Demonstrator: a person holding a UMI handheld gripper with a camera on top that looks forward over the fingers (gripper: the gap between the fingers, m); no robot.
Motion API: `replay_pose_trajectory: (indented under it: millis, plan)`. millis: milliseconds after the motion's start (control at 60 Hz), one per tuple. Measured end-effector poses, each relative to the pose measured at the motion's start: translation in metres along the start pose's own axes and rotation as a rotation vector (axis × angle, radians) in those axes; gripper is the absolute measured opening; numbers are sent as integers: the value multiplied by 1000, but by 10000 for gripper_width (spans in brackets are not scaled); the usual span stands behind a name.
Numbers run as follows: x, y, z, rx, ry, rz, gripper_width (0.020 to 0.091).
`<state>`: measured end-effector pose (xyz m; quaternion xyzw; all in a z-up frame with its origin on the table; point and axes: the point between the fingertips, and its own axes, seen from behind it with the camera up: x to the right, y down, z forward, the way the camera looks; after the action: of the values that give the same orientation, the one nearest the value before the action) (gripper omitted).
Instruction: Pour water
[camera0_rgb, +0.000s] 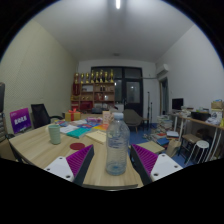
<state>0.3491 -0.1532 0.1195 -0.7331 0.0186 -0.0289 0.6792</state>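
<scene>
A clear plastic water bottle (118, 143) with a pale cap stands upright on the wooden table (40, 150). It sits between the fingers of my gripper (113, 152), closer to the right finger, with a gap showing on the left side. The purple pads (78, 160) flank it on either side and the gripper is open. A green cup (54, 133) stands on the table to the left, beyond the left finger.
Coloured papers (84, 130) and small orange items (72, 115) lie further back on the table. A purple sign (20, 121) and a dark chair (40, 113) are at the left. A white stool (200, 148) and a desk with a monitor (178, 104) stand to the right.
</scene>
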Motion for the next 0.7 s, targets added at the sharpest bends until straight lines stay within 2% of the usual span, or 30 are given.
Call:
replay_pose_trajectory:
  millis: [183,300,367,417,550,650,667,700]
  plan:
    - [22,17,77,-4,41,-11,824]
    - [21,14,107,27,68,-19,823]
    - [22,16,122,18,73,-19,820]
    - [21,22,131,-3,83,-22,617]
    - [19,18,136,31,138,-67,590]
    - [7,19,140,7,122,-75,558]
    - [4,20,141,2,117,-71,535]
    - [-2,15,141,-3,108,-74,538]
